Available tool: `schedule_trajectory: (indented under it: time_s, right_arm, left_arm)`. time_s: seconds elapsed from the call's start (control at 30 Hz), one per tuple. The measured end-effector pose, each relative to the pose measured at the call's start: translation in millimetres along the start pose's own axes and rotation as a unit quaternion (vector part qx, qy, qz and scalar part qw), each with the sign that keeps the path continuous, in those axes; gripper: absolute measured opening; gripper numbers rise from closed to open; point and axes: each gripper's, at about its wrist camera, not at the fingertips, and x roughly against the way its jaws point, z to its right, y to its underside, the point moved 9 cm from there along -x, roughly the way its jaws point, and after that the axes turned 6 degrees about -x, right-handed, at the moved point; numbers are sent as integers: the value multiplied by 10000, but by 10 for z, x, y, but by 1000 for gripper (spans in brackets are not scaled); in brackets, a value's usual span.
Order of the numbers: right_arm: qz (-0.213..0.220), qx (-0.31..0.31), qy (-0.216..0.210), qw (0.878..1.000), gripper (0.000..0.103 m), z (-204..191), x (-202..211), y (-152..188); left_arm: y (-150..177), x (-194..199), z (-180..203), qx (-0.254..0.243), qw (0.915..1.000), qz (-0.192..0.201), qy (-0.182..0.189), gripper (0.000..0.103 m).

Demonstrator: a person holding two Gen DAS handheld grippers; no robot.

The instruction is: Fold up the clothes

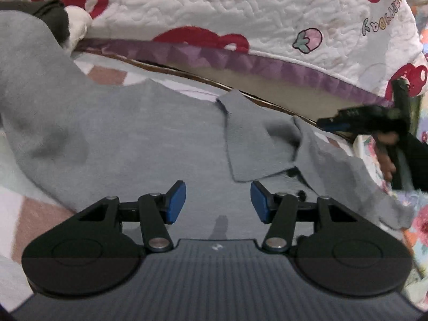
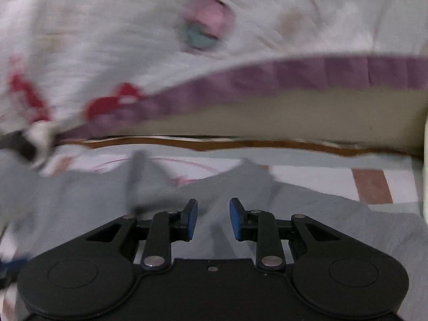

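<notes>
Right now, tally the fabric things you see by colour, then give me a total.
Grey: 1, the polo shirt spread flat, collar up.
White with red print: 1, the quilted blanket.
Pale checked: 1, the bedsheet under the shirt.
Total: 3.

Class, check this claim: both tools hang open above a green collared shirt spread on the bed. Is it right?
Not quite: the left wrist view shows the collared shirt is grey, not green. Both the left tool and right tool do hang open above it.
</notes>
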Motion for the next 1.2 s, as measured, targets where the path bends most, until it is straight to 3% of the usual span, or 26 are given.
schedule_trajectory:
  time_s: [0.1,0.27,0.33,0.4,0.43,0.5,0.6,0.67,0.73,0.8,0.93,1.07,1.2]
  right_arm:
    - [-242,4,298,9993,36,95,-350,-158]
    - [-445,495,801,9946,63,23,-726,-201]
    - [-553,652,995,9914,62,12,-855,-172]
    - [-385,533,1337,9888,44,103,-891,-200]
    - [-294,333,1299,9905,17,150,-896,-239]
    - [-166,123,1097,9937,12,161,-857,-269]
    - [487,517,1225,9899,10,98,-620,-369]
    - [1114,437,1416,9827,8,159,-377,-476]
    - [1638,315,1916,9672,1,306,-219,-521]
    - [1530,110,2246,9623,1,496,-308,-485]
    - [1497,-976,1261,9758,9,556,-269,-366]
    - [1294,-1069,332,9853,16,202,-73,-19]
    - [795,-1088,-414,9900,21,-378,-49,477]
  left_arm:
    - [-155,40,-35,-198,9997,170,2,53]
    - [-80,-79,-262,57,9998,-35,-203,53]
    - [-32,-123,-354,171,9993,-111,-324,53]
    - [-10,-137,-417,230,9988,-121,-406,53]
    - [-3,-143,-439,239,9987,-127,-437,52]
    - [3,-142,-461,231,9984,-136,-491,51]
    - [7,-117,-462,244,9982,-100,-535,51]
    - [12,-113,-476,263,9978,-74,-596,51]
    - [33,-127,-504,282,9975,-93,-645,52]
    - [64,-162,-542,389,9970,-151,-657,53]
    - [59,-160,-572,499,9967,-150,-621,53]
    - [-8,-109,-609,526,9961,-42,-712,53]
    - [-82,-39,-665,531,9942,20,-932,53]
